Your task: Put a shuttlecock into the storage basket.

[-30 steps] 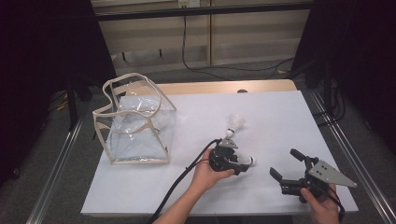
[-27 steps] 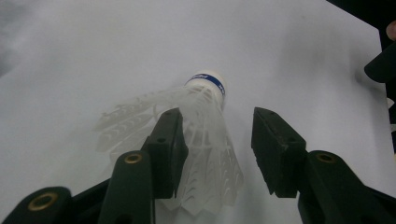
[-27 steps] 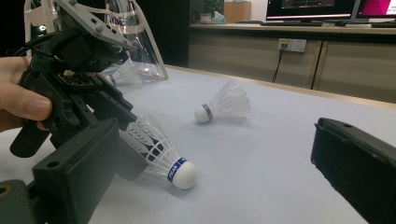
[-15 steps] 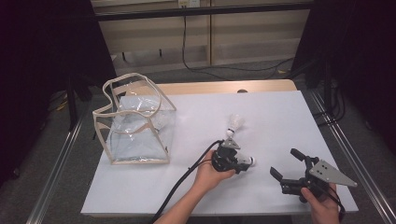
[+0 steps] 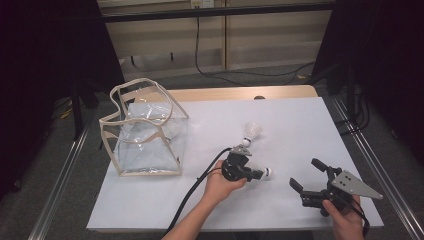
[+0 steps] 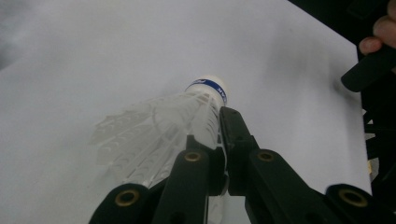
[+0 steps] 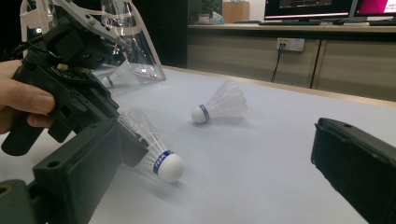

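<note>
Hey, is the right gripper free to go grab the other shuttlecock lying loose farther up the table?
Probably yes. The right gripper has its jaws open and holds nothing, and bare table lies between it and the loose shuttlecock. The left gripper, shut on its own shuttlecock, sits off to the side.

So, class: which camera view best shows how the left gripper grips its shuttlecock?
The left gripper view: its fingers pinch the held shuttlecock by the feather skirt just behind the cork. The right gripper view shows that shuttlecock side-on, the grip half hidden. The high view shows only its tiny cork beyond the left gripper.
</note>
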Demonstrator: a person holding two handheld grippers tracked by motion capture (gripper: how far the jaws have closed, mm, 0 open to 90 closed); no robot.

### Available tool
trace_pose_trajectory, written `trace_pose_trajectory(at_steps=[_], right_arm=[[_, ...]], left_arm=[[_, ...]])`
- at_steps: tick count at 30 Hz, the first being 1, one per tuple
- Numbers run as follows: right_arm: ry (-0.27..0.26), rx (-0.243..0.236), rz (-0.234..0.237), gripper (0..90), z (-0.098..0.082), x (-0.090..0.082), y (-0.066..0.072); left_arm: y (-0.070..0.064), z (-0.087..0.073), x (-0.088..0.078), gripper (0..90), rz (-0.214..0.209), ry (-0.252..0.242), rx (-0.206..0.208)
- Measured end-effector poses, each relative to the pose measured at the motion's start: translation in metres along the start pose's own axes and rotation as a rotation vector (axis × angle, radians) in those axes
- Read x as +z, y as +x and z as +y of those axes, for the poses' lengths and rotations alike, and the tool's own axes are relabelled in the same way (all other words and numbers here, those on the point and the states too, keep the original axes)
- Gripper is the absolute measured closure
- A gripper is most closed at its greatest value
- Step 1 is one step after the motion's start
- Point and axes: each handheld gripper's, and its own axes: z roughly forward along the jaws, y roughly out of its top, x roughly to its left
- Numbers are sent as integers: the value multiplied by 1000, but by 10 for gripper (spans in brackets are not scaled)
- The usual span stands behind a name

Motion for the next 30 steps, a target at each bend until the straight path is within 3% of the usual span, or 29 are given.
trace_pose_trajectory(at_steps=[14, 30], right_arm=[[3, -15, -5, 15, 0, 1, 0], [6, -19, -2, 15, 1, 1, 4]], left_arm=[[1, 5, -23, 893, -35, -13, -36], [-3, 7, -51, 893, -23, 16, -18]])
